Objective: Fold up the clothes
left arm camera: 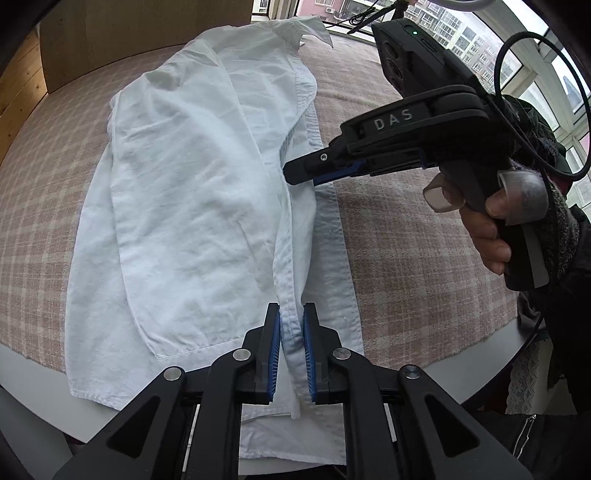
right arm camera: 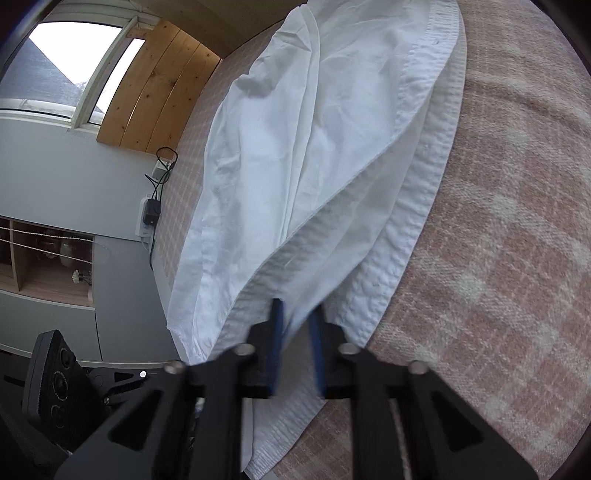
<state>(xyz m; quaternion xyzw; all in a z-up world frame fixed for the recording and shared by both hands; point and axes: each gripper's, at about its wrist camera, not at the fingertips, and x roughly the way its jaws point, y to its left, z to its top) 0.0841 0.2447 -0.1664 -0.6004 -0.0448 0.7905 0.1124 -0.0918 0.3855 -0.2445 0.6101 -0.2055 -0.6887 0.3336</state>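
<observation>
A white button-up shirt lies on a pink plaid cloth, collar at the far end. One front panel is folded over to the left, and its placket edge runs down the middle. Near the hem, my left gripper is shut on that raised placket edge, blue pads pressing the fabric. My right gripper, held by a hand, pinches the same edge farther up. In the right wrist view the shirt lifts into a ridge that runs between my right gripper's blurred fingers.
The plaid cloth covers a white table whose rim shows at the near side. A wooden panel, a power strip with cables and a shelf stand beyond the table's left edge. Windows line the far right.
</observation>
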